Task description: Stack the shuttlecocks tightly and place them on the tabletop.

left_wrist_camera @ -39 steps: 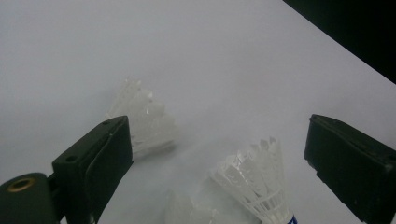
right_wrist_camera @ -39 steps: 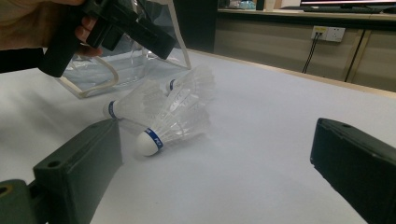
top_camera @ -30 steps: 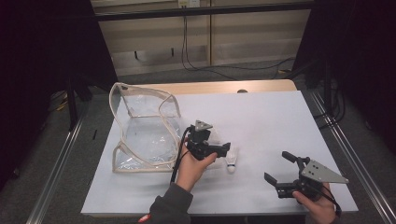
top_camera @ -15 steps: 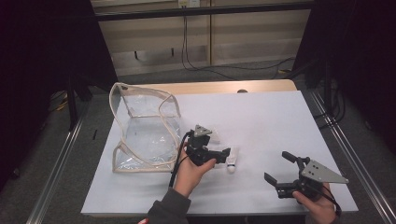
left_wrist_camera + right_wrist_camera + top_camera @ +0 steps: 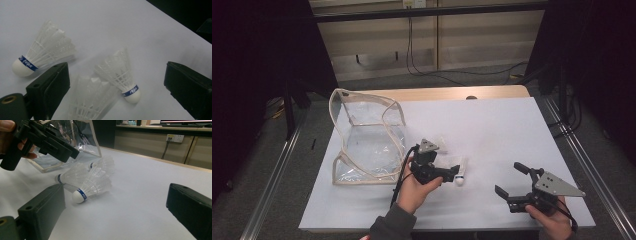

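- Left gripper (image 5: 117, 85): blocky black jaws apart, hovering over three feathered, white-corked shuttlecocks (image 5: 120, 75) on the matte white table (image 5: 512, 130).
- Right gripper (image 5: 512, 182): jaws apart, well right of the shuttlecocks.
- Clear, beige-trimmed plastic bag (image 5: 367, 140) just left of them.

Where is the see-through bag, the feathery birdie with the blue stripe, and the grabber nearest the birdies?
Clear plastic bag with beige trim (image 5: 362, 145): high view, on its clear side panel.
White feather shuttlecock with blue band (image 5: 119, 72): left gripper view, on its feather skirt.
Left gripper (image 5: 451, 172): high view, between its open black fingers.
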